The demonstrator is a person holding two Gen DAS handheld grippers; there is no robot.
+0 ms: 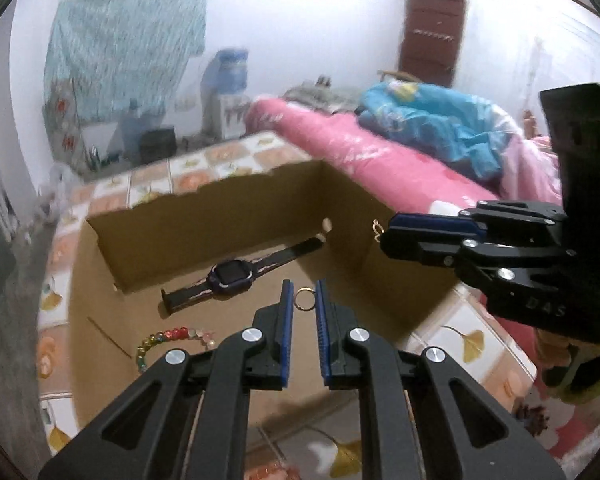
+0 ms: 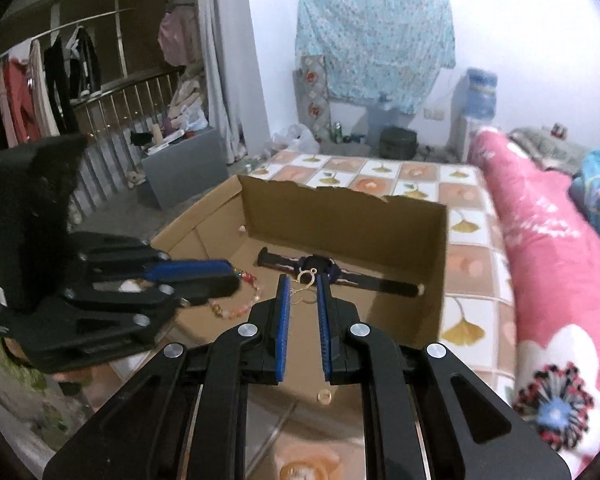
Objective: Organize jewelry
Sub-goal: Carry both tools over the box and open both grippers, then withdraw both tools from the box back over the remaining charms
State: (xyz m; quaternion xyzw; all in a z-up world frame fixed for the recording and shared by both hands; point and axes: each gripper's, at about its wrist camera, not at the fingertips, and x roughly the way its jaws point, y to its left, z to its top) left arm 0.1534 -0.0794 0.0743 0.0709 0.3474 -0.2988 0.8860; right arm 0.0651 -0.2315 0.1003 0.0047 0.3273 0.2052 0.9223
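Bed [image 1: 236, 160], checked sheet, pink quilt [image 1: 380, 160] right.
Cardboard box [image 1: 220, 216] open on bed, near edge.
Watch [image 1: 236, 276] flat on box floor by far wall.
Bead bracelet [image 1: 172, 338] near-left on box floor.
Left gripper [image 1: 301, 300] over box, pinched on small gold ring [image 1: 305, 300].
Right gripper [image 2: 302, 294] beside, clamped on thin gold chain [image 2: 306, 284], chain dangling above watch.

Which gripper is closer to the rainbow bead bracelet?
Left. The left gripper, pinching a ring, hangs just right of the bead bracelet over the box floor; the right gripper, pinching a gold charm, is farther right, over the box's side wall.
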